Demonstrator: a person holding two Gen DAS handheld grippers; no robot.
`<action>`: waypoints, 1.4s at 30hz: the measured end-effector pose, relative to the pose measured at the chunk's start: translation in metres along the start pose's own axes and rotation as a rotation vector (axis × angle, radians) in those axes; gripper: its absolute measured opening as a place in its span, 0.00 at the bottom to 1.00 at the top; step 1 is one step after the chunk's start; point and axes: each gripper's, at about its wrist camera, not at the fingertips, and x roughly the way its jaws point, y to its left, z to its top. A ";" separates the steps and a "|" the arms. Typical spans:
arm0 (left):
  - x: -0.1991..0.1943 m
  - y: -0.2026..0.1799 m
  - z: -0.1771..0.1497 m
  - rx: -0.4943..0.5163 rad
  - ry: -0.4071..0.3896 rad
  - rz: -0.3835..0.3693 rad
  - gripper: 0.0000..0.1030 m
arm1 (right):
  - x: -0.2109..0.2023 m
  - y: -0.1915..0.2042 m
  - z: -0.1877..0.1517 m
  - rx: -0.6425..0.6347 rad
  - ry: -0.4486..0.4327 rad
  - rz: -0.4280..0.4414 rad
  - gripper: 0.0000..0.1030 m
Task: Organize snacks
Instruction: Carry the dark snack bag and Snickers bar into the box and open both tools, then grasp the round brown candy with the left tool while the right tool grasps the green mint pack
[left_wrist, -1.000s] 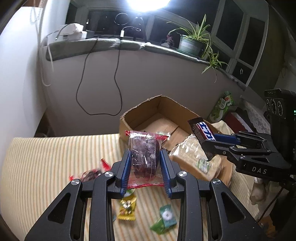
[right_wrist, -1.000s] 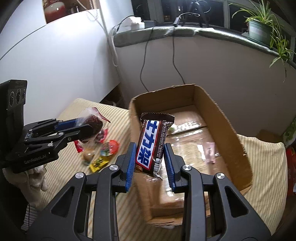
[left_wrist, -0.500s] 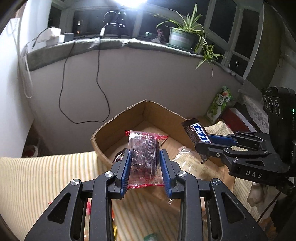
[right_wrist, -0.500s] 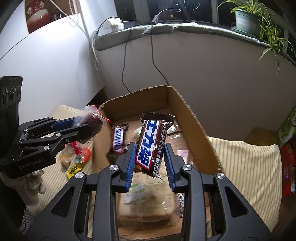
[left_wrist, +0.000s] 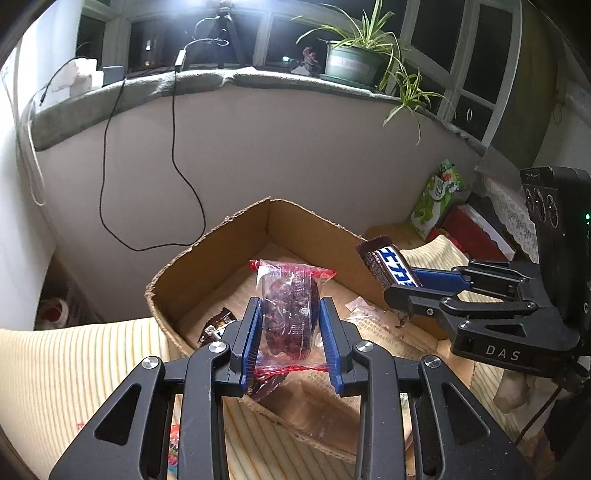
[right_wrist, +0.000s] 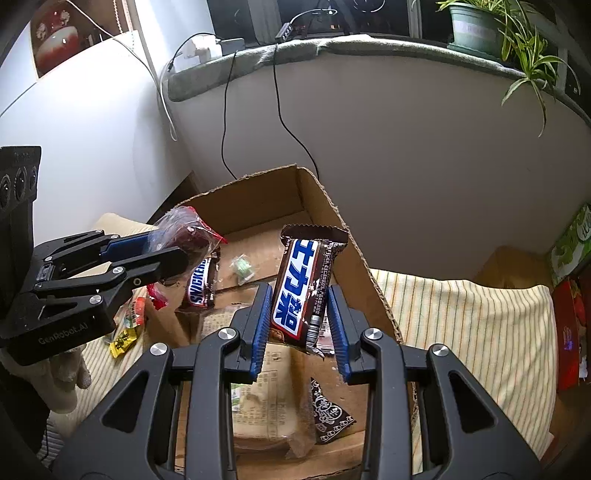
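My left gripper (left_wrist: 290, 325) is shut on a clear red-edged packet of dark dried fruit (left_wrist: 290, 314), held above the open cardboard box (left_wrist: 207, 243). My right gripper (right_wrist: 299, 321) is shut on a Snickers bar (right_wrist: 301, 288), also above the box (right_wrist: 347, 236). In the left wrist view the right gripper (left_wrist: 400, 286) holds the bar (left_wrist: 391, 267) over the box's right side. In the right wrist view the left gripper (right_wrist: 173, 247) holds the packet (right_wrist: 184, 230) over the box's left wall. Inside lie another Snickers (right_wrist: 199, 284), a green candy (right_wrist: 242, 267) and a bread pack (right_wrist: 266, 406).
The box stands on a striped cloth (right_wrist: 461, 325). Loose candies (right_wrist: 127, 328) lie on the cloth left of the box. A dark patterned packet (right_wrist: 328, 413) lies in the box. A green bag (left_wrist: 437, 195) and red box (left_wrist: 472, 232) stand right; a cable (left_wrist: 177, 166) hangs on the wall.
Both grippers have moved forward over the box with their snacks still held. The loose candies have slipped out of the left wrist view, and more of the box's inside shows.
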 end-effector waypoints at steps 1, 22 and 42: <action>0.001 0.000 0.000 0.000 0.002 -0.002 0.29 | 0.001 -0.001 0.000 0.001 0.003 0.000 0.30; -0.013 0.000 0.000 0.004 -0.017 0.016 0.39 | -0.010 0.004 -0.002 -0.005 -0.016 -0.047 0.46; -0.094 0.048 -0.041 -0.081 -0.079 0.099 0.39 | -0.057 0.048 -0.025 -0.022 -0.129 -0.014 0.50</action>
